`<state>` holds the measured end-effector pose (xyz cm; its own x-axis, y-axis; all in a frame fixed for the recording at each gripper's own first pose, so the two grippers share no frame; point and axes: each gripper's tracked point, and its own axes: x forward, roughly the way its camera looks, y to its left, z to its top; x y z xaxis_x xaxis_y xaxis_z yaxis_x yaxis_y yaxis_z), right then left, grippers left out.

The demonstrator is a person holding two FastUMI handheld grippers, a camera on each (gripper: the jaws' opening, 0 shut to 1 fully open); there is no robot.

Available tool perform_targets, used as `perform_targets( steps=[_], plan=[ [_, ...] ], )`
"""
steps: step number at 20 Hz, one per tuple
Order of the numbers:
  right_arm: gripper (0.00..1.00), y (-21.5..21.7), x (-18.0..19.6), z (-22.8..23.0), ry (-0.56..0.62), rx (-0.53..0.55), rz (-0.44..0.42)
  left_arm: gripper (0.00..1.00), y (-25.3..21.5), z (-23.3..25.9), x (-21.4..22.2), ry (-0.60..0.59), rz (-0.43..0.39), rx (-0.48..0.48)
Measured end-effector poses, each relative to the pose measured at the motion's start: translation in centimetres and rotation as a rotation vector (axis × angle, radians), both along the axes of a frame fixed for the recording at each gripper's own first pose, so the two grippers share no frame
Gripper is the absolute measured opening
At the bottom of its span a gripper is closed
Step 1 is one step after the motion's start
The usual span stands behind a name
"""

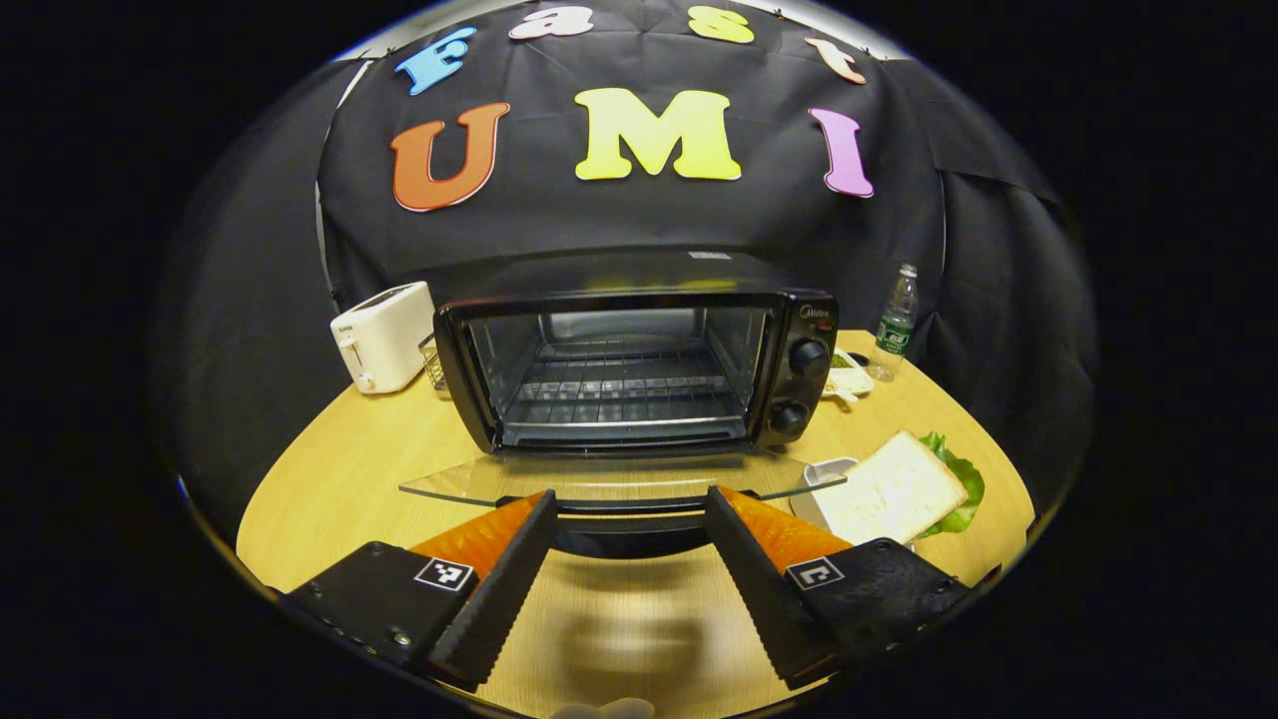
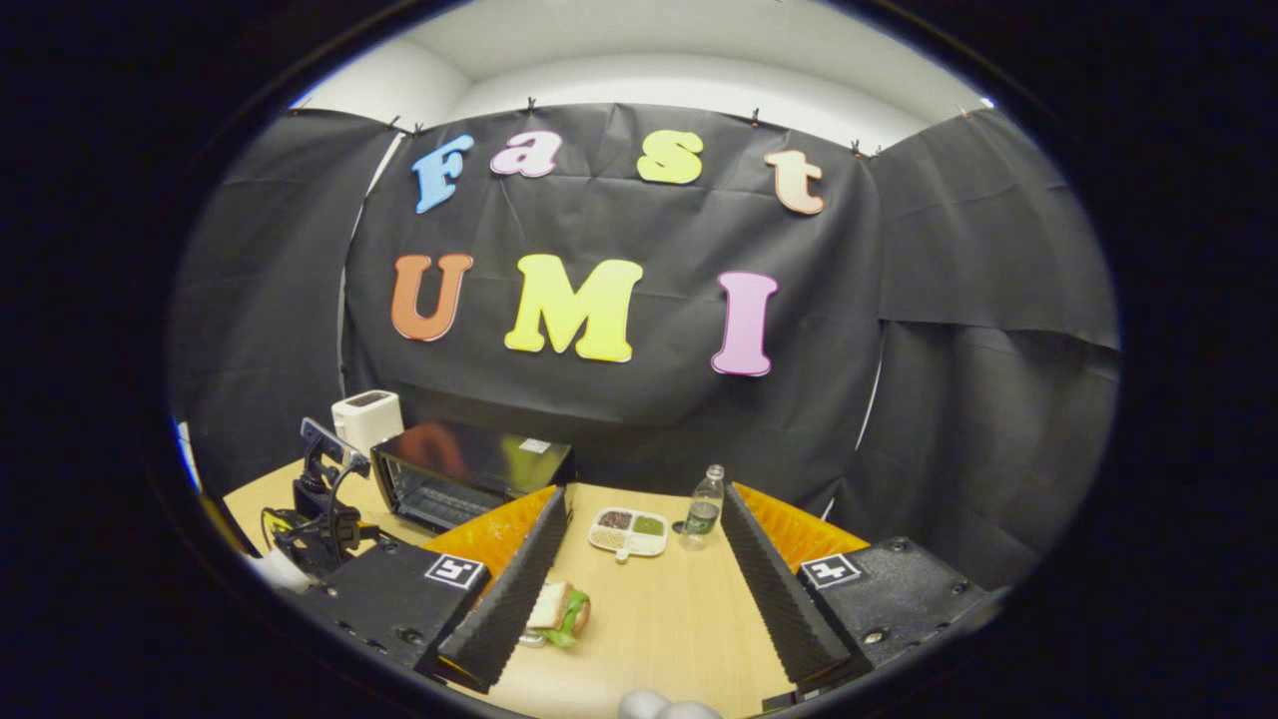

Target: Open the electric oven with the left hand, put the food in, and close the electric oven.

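The oven (image 1: 639, 359) is sitting on the counter (image 1: 329, 479) with its glass door (image 1: 619, 481) lying flat and open, rack bare. The left tongs (image 1: 629, 509) are spread open, their tips flanking the door's handle (image 1: 627, 521) without clamping it. The right tongs (image 2: 644, 559) are gaping open too, gripping nothing, hovering above the counter.

The door looks fully dropped, so the step in hand seems to be fetching the food. The sandwich (image 1: 904, 489), bread over lettuce on a small white tray, is lying just right of the open door in the left gripper view; in the right gripper view it (image 2: 559, 609) is lying low beside the right tongs' left finger, not between the fingers.

To do this well, the right tongs should swing left and drop until the fingers are straddling the bread's sides, then close gently, since soft bread will likely crush or slide off the lettuce. The left tongs would best be backing off the handle, keeping the glass clear for loading.
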<state>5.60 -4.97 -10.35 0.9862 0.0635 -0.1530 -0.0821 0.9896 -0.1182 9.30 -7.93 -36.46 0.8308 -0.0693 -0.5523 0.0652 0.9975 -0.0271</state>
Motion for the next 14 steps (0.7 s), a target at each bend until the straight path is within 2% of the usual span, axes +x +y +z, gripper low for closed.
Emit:
perform_targets(
  steps=[4,12,14],
  plan=[
    [1.00,0.1,-0.9,-1.4,0.031,-0.006,-0.007,0.99,0.0,-1.1,-0.9,0.005,-0.003,0.006],
    [1.00,0.4,-1.2,-3.4,0.068,-0.016,-0.014,0.96,-0.2,-7.2,-3.6,0.154,0.025,-0.033],
    [1.00,0.3,-1.3,-4.1,0.082,-0.021,-0.016,0.96,-0.5,-7.8,-3.7,0.146,0.034,-0.042]
  ],
)
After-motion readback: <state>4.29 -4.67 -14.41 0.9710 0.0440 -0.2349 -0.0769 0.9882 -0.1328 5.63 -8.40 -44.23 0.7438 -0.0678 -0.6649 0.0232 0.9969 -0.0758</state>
